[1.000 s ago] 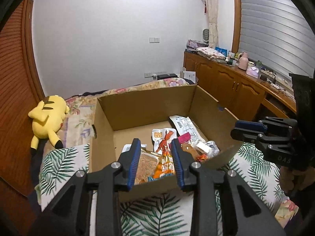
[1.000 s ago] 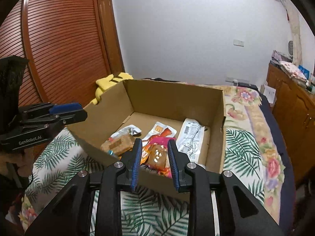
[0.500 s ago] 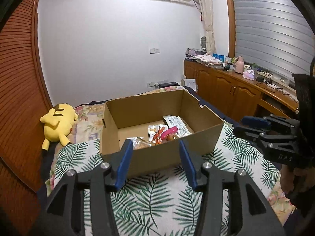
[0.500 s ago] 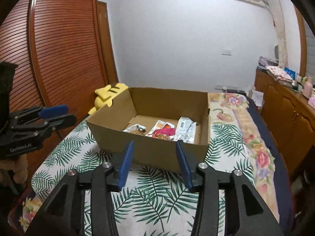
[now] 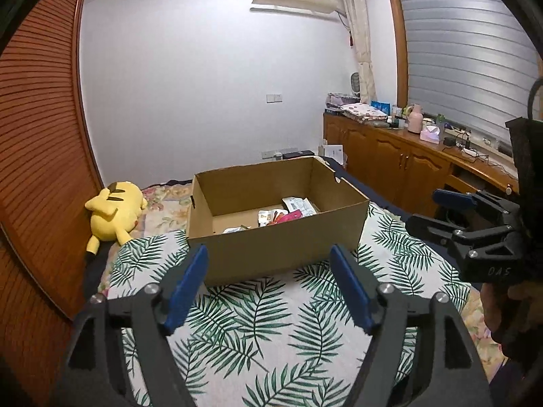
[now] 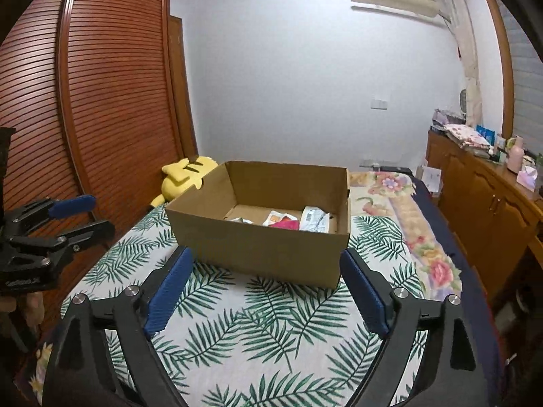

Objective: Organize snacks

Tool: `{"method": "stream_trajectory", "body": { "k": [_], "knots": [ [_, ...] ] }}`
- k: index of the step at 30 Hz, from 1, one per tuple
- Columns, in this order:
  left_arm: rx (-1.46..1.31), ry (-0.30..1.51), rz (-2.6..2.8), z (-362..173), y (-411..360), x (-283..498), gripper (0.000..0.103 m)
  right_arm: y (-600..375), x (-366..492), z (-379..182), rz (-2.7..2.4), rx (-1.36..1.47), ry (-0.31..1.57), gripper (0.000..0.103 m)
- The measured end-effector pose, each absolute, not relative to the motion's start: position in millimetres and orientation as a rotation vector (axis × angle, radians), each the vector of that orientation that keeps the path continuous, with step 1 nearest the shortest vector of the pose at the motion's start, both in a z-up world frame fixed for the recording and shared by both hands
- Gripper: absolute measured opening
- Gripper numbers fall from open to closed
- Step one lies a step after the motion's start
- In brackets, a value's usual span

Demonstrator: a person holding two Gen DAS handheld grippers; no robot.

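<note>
Bed: leaf-print cover (image 5: 271, 332) served as the work surface; louvred wardrobe (image 5: 40, 169) on the left, cabinets (image 5: 400, 166) on the right.
Plush: yellow toy (image 5: 113, 208) lay left of the box, apart from it, near the bed edge.
Left gripper: (image 5: 269, 283) jaws were spread wide, nothing between them, held short of the box's near wall.
Box: (image 5: 281, 251) open cardboard, upright on the cover.
Snacks: packets (image 6: 292, 218) lay loose on the box floor, toward its right half; left half looked bare.
Right gripper: (image 6: 266, 286) jaws were likewise spread, empty, short of the near wall.
Risk 1: soft bedding; a push on a wall could tip or slide the box.
Risk 2: thin, overlapping packets; a pinch could take two or slip off.
Risk 3: both grippers entering together could collide.
</note>
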State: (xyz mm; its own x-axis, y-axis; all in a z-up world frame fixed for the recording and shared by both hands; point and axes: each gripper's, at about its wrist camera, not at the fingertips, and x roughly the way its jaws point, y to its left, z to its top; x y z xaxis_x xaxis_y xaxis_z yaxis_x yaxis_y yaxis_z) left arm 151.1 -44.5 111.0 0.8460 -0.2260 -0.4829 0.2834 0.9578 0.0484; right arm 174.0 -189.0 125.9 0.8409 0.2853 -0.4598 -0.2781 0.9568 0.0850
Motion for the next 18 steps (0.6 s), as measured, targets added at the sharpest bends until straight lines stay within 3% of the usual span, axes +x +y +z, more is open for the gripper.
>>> {"method": "stream_trajectory", "body": {
  "k": [6, 10, 13, 18],
  "knots": [
    [0.111, 0.479, -0.242, 115.4, -46.2, 127.7, 0.081, -193.3, 154.6, 129.1, 0.27, 0.026, 0.47, 0.103],
    [0.103, 0.463, -0.237, 115.8, -47.0, 117.3, 0.082, -195.4, 145.5, 133.4, 0.253, 0.034, 0.454, 0.103],
    [0.102, 0.443, -0.231, 114.0, -47.8, 110.2, 0.093, -197.3, 139.9, 134.0, 0.241, 0.041, 0.446, 0.103],
    [0.08, 0.43, -0.195, 110.4, -46.8, 103.8, 0.093, -197.6, 134.1, 129.6, 0.231, 0.044, 0.447, 0.103]
  ]
}}
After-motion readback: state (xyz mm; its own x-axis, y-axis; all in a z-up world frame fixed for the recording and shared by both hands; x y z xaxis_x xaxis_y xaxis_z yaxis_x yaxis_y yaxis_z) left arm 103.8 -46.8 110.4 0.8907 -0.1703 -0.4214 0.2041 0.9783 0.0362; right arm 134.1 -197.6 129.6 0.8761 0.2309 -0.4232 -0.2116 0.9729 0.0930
